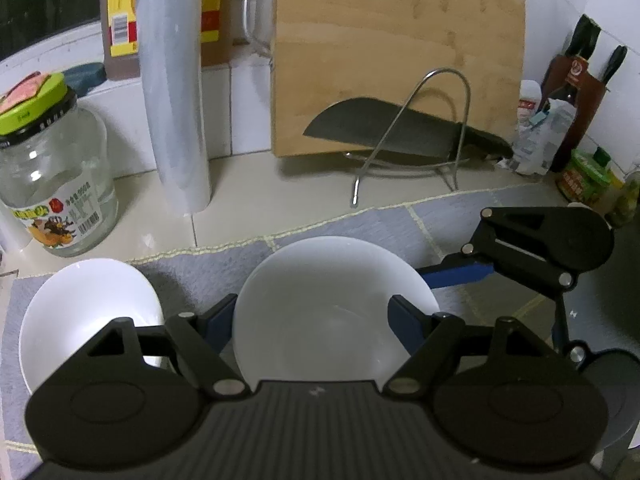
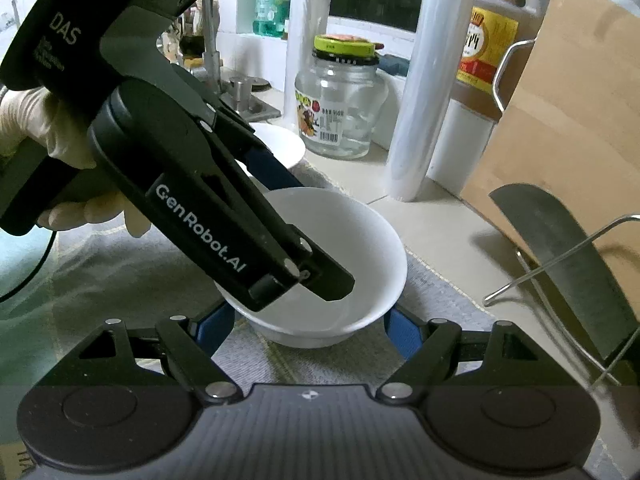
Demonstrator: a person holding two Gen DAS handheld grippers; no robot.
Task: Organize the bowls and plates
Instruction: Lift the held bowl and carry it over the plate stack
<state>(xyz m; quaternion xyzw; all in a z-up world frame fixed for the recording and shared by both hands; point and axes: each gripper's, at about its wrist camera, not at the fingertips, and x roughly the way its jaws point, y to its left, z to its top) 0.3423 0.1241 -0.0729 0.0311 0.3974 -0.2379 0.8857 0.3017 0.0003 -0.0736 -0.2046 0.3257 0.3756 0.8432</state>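
Observation:
A white bowl (image 1: 332, 312) (image 2: 348, 256) sits on a grey checked cloth (image 1: 452, 216). My left gripper (image 1: 312, 320) is open, its blue fingers straddling the bowl's near side, one finger over the inside; in the right wrist view it (image 2: 280, 256) reaches down into the bowl. My right gripper (image 2: 310, 330) is open, fingers either side of the bowl's near base; it shows at the bowl's right in the left wrist view (image 1: 520, 256). A second white bowl (image 1: 88, 312) (image 2: 276, 144) sits to the left on the cloth.
A glass jar with a green lid (image 1: 52, 176) (image 2: 340, 104), a roll of plastic film (image 1: 176, 92), a bamboo cutting board (image 1: 396, 52) and a cleaver (image 1: 400, 128) on a wire rack (image 1: 420, 136) stand behind. Bottles and a knife block (image 1: 576, 100) stand at the right.

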